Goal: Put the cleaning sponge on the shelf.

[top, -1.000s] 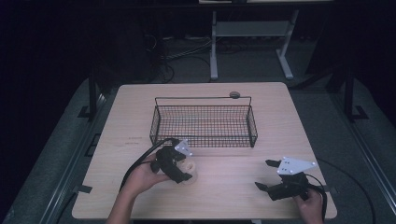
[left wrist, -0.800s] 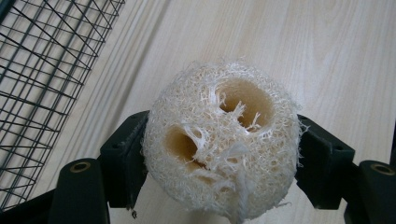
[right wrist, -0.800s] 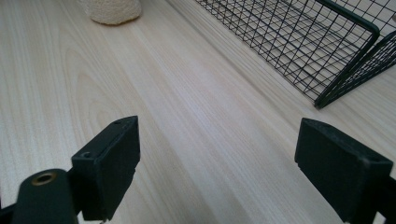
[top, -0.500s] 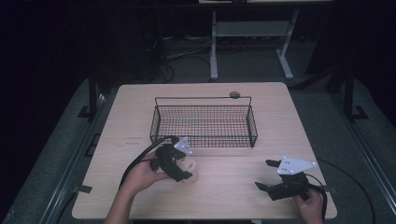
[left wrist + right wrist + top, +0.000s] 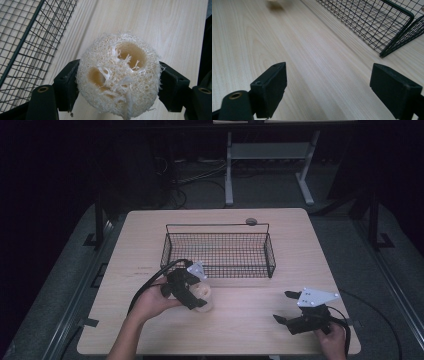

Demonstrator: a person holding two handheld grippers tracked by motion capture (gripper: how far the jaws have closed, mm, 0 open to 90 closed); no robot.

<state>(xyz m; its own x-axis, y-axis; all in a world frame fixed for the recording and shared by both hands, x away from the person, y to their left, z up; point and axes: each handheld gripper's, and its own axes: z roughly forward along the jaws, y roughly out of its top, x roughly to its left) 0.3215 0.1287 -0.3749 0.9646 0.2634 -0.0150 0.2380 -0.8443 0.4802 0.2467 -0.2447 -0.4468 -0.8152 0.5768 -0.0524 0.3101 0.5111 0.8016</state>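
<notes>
Pale fibrous loofah slice (image 5: 118, 76), two hollow holes facing up, just before the basket (image 5: 217, 251)

Left gripper (image 5: 196, 295): jaws clamped on a load, hand-held low. Right gripper (image 5: 288, 308): jaws spread wide, empty.

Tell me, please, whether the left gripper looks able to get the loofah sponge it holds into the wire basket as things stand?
Probably yes. The left gripper grips the sponge just in front of the basket, whose top is open, and nothing stands between them.
</notes>
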